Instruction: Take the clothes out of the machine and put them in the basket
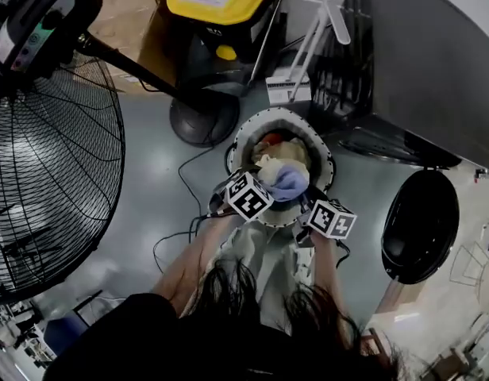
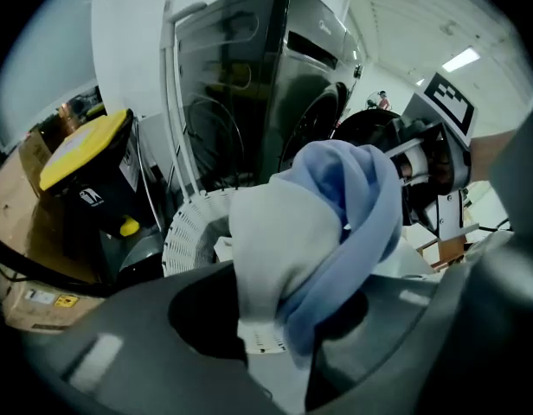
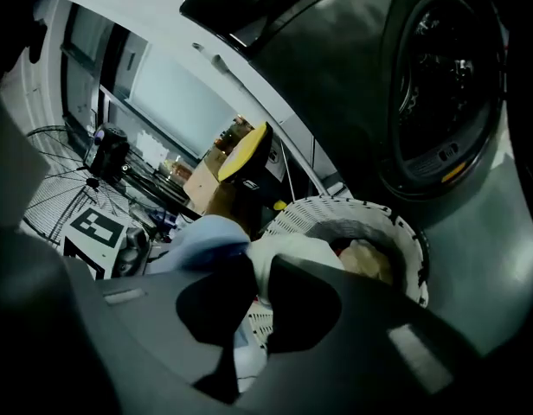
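Left tongs [image 2: 279, 327] and right tongs [image 3: 252, 314], both clamped on one blue-and-white garment [image 2: 336, 223] held over the basket [image 1: 283, 116].

Each pair of tongs pinches a fold of the cloth, so the garment hangs bunched between them above the near side of the white perforated basket on the floor. This two-point hold probably keeps trailing ends from catching the rim on the way down. Inside the basket lie a cream cloth [image 1: 290, 153] and something red [image 1: 270, 140] — what is beneath them cannot be seen, nor whether the held garment touches them. Ahead and to the person's right stands the dark machine [image 1: 435, 62], its round door [image 1: 419, 225] apparently swung open; whether the drum holds more clothes is not shown.
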`<control>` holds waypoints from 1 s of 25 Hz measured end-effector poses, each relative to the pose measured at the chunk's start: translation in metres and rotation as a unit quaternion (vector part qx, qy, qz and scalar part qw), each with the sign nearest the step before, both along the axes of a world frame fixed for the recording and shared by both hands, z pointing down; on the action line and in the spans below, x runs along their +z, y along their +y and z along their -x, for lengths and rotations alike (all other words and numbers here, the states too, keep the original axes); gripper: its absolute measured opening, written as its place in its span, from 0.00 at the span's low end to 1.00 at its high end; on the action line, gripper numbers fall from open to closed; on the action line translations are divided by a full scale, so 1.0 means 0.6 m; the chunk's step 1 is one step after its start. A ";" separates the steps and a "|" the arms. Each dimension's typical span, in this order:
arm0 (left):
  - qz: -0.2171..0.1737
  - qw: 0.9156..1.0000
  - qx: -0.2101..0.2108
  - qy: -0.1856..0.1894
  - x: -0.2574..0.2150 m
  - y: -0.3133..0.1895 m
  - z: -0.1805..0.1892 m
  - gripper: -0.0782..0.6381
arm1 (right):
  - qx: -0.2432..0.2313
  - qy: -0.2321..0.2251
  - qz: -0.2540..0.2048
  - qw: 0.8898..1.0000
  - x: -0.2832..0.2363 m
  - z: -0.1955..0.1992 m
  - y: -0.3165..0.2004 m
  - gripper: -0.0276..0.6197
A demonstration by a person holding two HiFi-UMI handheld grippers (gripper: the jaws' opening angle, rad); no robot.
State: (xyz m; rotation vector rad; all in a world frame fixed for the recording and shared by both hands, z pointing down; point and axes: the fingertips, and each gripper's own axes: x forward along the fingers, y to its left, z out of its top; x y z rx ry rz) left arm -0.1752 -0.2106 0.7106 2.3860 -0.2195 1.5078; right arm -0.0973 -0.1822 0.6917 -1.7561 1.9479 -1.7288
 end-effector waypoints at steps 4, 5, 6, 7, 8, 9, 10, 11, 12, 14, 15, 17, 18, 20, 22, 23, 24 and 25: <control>0.030 0.999 0.025 -0.030 0.033 0.027 0.007 0.41 | -0.019 0.008 0.045 0.999 0.046 0.005 0.033 0.18; 0.032 0.998 0.031 -0.035 0.037 0.033 0.009 0.43 | -0.027 0.008 0.055 0.998 0.056 0.008 0.043 0.27; 0.033 0.998 0.036 -0.037 0.039 0.037 0.011 0.44 | -0.034 0.006 0.062 0.997 0.063 0.013 0.051 0.34; 0.034 0.998 0.038 -0.037 0.039 0.041 0.013 0.45 | -0.039 0.004 0.066 0.997 0.066 0.016 0.057 0.37; 0.036 0.998 0.037 -0.036 0.039 0.045 0.015 0.45 | -0.041 0.003 0.067 0.997 0.068 0.018 0.062 0.38; 0.040 0.998 0.033 -0.034 0.038 0.048 0.016 0.45 | -0.040 0.002 0.066 0.997 0.068 0.018 0.065 0.38; 0.044 0.998 0.029 -0.031 0.038 0.050 0.017 0.45 | -0.037 0.001 0.064 0.997 0.067 0.017 0.066 0.38; 0.047 0.998 0.024 -0.029 0.038 0.051 0.018 0.45 | -0.032 -0.001 0.062 0.998 0.066 0.015 0.066 0.39; 0.049 0.998 0.019 -0.027 0.037 0.052 0.018 0.45 | -0.028 -0.001 0.060 0.998 0.066 0.014 0.065 0.39; 0.047 0.999 0.011 -0.025 0.036 0.051 0.020 0.45 | -0.027 0.000 0.054 0.998 0.062 0.012 0.062 0.39; 0.045 0.999 0.007 -0.024 0.035 0.051 0.020 0.45 | -0.027 0.004 0.051 0.998 0.060 0.010 0.060 0.39; 0.042 0.999 0.000 -0.023 0.032 0.053 0.019 0.45 | -0.028 0.013 0.044 0.999 0.054 0.004 0.059 0.39; 0.043 0.999 -0.003 -0.020 0.029 0.055 0.018 0.45 | -0.027 0.016 0.040 0.999 0.050 0.000 0.058 0.39; 0.044 0.999 -0.007 -0.011 0.020 0.060 0.013 0.45 | -0.022 0.018 0.030 0.999 0.038 -0.004 0.057 0.38; 0.039 0.999 -0.010 -0.001 0.009 0.060 0.007 0.45 | -0.019 0.018 0.020 0.999 0.023 -0.006 0.055 0.36; 0.035 0.999 -0.012 0.004 0.003 0.059 0.004 0.45 | -0.018 0.020 0.014 1.000 0.015 -0.006 0.054 0.35; 0.032 0.999 -0.014 0.010 -0.004 0.057 0.001 0.45 | -0.018 0.022 0.008 1.000 0.005 -0.007 0.053 0.35; 0.030 0.999 -0.016 0.015 -0.012 0.054 -0.002 0.45 | -0.018 0.024 0.002 1.000 -0.006 -0.008 0.052 0.35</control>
